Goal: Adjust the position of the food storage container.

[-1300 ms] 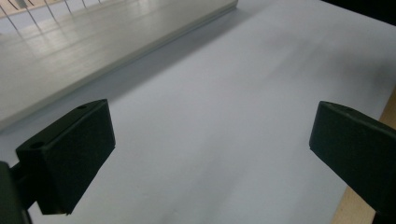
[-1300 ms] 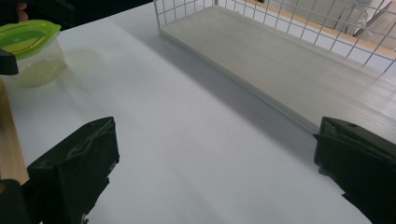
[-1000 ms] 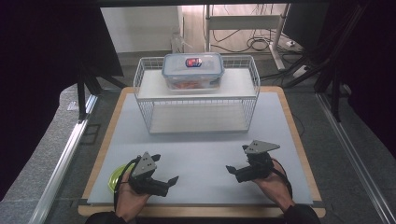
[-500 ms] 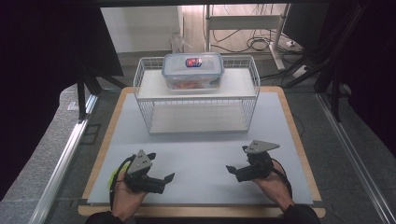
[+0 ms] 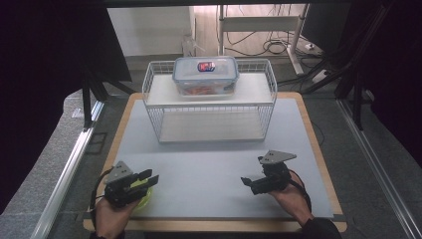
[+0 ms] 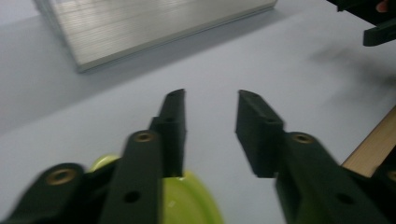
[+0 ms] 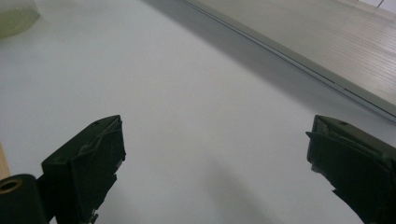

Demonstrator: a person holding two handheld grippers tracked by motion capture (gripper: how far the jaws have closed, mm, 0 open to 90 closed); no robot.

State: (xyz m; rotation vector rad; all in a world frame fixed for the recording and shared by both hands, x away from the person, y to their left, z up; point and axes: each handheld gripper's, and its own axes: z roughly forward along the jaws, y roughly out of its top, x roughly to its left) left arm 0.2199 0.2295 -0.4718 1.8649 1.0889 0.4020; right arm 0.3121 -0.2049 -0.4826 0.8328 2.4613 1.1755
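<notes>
Partly hidden: yellow-green bowl (image 6: 187, 205) under left gripper (image 6: 210, 112), jaws just narrowed, grasping nothing

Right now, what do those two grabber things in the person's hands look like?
Both the left gripper and the right gripper are black, each with two blocky jaws, a grey three-cornered plate on top and a black cable trailing behind. Brass-coloured rivets dot the arms. One dark sleeve shows.

High view down on table (image 5: 219, 164); tongs views low, close, sharing it.
</notes>
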